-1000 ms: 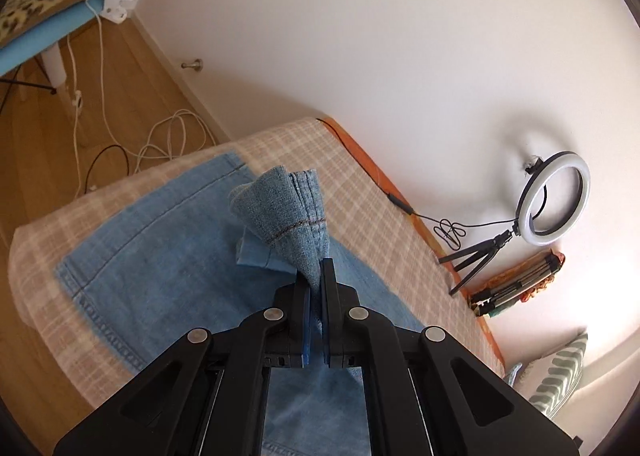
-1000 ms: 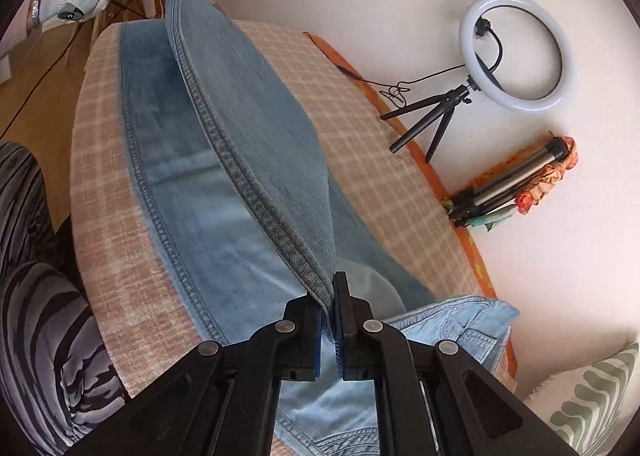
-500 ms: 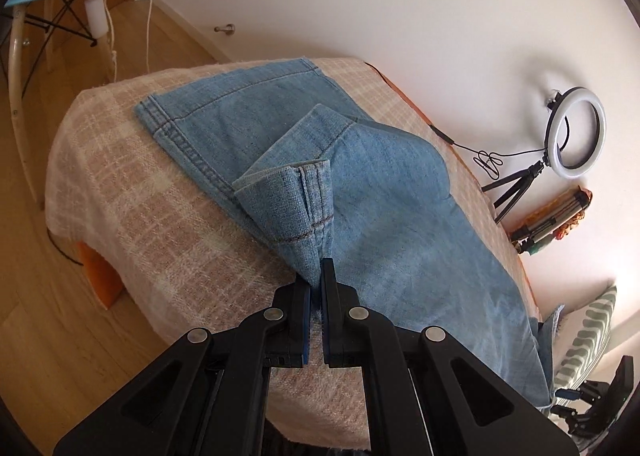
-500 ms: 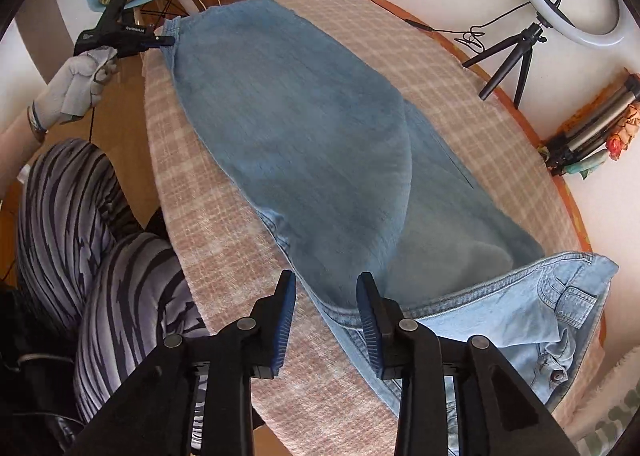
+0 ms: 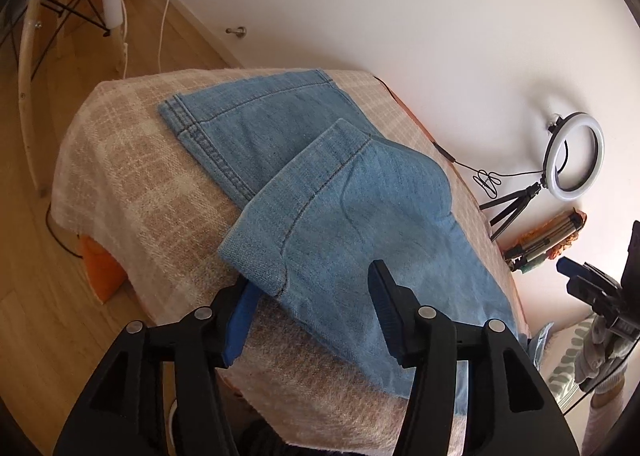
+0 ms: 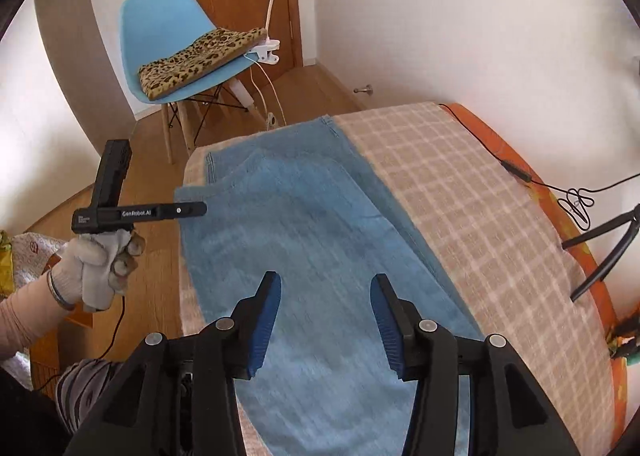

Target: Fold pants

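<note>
- Blue denim pants point(image 5: 344, 215) lie folded lengthwise on my beige checked table cover point(image 5: 132, 191), one pair only, the upper leg's hem set back from the lower hem.
- My left gripper point(image 5: 312, 308) has just been opening; its jaws stand apart with the hem corner between them, and the pads are off the cloth.
- My right gripper point(image 6: 326, 320) has also just been opening, its jaws wide over the denim point(image 6: 304, 256), gripping nothing.
- Only the left wrist view gives me the one white ring light point(image 5: 574, 157) on its black tripod.
- Only the right wrist view gives me the one blue plastic chair point(image 6: 168, 35) with a leopard-print cushion point(image 6: 200, 59), plus my white-gloved left hand point(image 6: 96, 268).
</note>
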The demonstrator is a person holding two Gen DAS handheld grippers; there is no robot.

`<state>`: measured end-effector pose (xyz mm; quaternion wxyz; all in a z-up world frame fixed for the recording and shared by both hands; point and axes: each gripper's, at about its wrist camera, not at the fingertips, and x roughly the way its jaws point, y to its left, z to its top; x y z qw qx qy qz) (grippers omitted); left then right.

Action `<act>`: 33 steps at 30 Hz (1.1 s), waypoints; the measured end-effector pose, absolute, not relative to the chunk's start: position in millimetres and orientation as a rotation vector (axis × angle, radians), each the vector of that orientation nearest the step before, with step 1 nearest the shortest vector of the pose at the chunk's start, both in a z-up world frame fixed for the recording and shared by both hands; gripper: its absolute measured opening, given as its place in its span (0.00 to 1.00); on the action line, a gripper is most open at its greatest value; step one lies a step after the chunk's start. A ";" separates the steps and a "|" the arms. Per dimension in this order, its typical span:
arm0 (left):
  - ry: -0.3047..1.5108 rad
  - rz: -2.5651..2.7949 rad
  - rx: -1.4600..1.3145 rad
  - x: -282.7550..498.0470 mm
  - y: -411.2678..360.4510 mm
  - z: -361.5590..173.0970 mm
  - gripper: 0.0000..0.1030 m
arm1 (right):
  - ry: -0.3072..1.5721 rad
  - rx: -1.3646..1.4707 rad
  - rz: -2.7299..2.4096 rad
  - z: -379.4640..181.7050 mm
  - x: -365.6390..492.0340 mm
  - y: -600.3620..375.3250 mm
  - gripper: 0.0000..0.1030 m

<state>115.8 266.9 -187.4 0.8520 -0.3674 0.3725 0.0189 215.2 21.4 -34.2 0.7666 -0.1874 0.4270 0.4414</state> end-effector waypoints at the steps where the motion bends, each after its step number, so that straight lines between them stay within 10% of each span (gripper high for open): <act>1: 0.782 0.039 -0.780 115.4 267.5 -188.5 0.52 | 0.928 -0.405 0.968 -37.5 223.7 37.2 0.47; 13: 0.767 0.019 -0.796 114.1 272.8 -189.9 0.48 | 1.039 -0.378 1.067 -85.6 314.9 153.9 0.47; 25: 0.795 0.017 -0.769 119.4 281.6 -191.9 0.17 | 1.254 -0.457 1.123 -148.0 332.1 208.0 0.47; 33: 0.748 0.015 -0.741 117.7 276.6 -182.8 0.07 | 1.091 -0.471 1.123 -122.8 303.5 198.1 0.01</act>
